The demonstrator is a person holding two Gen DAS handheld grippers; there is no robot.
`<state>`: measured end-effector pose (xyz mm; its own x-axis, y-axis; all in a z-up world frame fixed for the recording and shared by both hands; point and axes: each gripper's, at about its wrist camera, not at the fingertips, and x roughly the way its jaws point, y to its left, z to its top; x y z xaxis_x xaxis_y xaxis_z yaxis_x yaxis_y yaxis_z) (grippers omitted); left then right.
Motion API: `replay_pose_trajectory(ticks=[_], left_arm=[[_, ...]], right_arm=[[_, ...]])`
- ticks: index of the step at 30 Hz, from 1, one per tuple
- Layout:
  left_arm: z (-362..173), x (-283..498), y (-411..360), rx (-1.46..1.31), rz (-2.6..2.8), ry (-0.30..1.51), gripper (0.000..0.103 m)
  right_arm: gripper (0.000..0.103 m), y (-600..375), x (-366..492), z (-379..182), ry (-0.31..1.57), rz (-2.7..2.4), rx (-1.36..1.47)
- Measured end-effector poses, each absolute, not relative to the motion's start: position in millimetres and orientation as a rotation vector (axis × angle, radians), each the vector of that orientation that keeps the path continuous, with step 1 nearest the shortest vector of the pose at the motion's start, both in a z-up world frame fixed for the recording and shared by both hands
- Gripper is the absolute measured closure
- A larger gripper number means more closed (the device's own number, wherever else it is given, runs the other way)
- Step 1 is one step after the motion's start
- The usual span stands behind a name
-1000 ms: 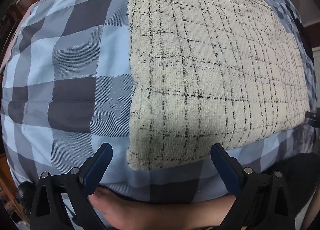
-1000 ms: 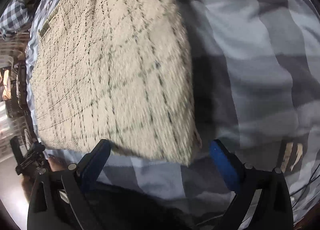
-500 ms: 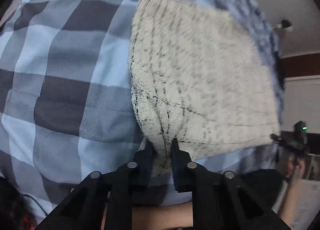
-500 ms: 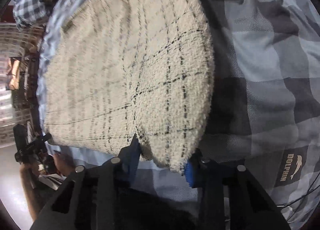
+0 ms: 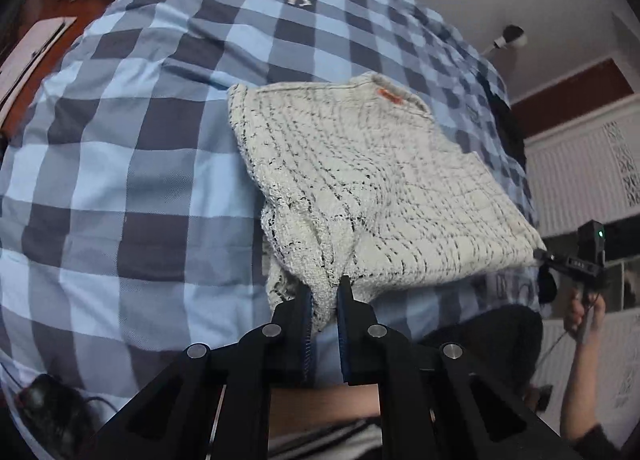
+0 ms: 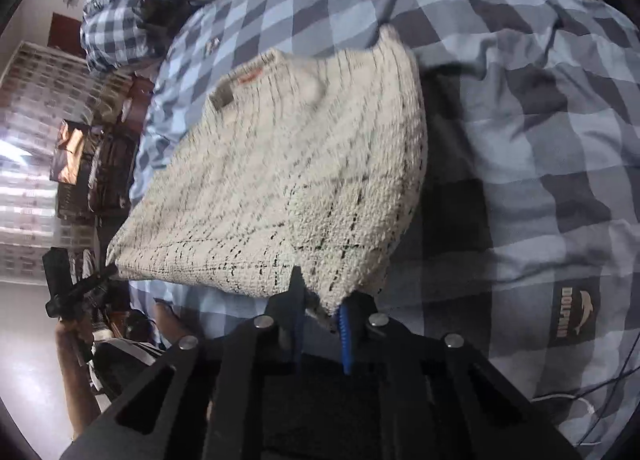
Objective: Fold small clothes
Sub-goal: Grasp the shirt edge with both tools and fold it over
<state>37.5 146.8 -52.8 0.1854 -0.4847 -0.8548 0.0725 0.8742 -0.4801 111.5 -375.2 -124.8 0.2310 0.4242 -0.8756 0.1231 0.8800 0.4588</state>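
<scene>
I have the cream knit garment (image 5: 368, 188) pinched at its near hem by both grippers. The left gripper (image 5: 325, 300) has its fingers narrowed onto a bunched wad of the hem's left corner, and the right gripper (image 6: 320, 306) has its fingers closed on the right corner, with a little tip of cloth poking down between them. From each pair of fingers the garment rises away and forward; its far edge, the one with the orange label (image 5: 390, 97), seems to rest on the checked bedspread (image 5: 120, 164) ahead of the fingers, while the near half hangs lifted off it.

My reading is that I am mid-fold, about to carry the hem forward onto the far edge.

What worries me:
- The right fingers hold only the very corner (a thin bite), so a brisk pull forward could slip it out and drop that side.
- The left fingers hold a crumpled bunch, so the fold line may come out skewed or lumpy on that side.
- If the two grippers travel unevenly, the hem lands crooked on the collar end.
- Dragging rather than lifting could pull the far edge along the bedspread and shift the whole piece.
</scene>
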Motion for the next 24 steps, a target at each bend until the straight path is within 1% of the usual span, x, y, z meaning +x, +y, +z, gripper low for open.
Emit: replay_pose_trajectory(ticks=[3, 7, 11, 14, 17, 20, 24], left_arm=[[-53, 24, 147, -0.329, -0.44, 1.391, 0.093], [-73, 9, 128, -0.254, -0.454, 1.471, 0.093], [-68, 9, 126, -0.297, -0.486, 1.459, 0.093], [-63, 42, 137, -0.386, -0.48, 1.412, 0.093], [-73, 83, 148, -0.47, -0.444, 1.406, 0.093], [-76, 127, 161, -0.584, -0.43, 1.366, 0.093], [-82, 189, 173, -0.706, -0.387, 1.326, 0.093]], right_arm=[[0.094, -369, 96, -121, 1.351, 0.252, 0.444], [0.094, -364, 85, -135, 1.416, 0.255, 0.414], [0.095, -360, 88, -126, 1.382, 0.29, 0.468], [0.095, -363, 113, -121, 1.356, 0.29, 0.477], [0.096, -372, 151, -132, 1.364, 0.222, 0.471], [0.096, -388, 176, -132, 1.332, 0.211, 0.535], [0.096, -413, 239, -138, 1.312, 0.163, 0.613]])
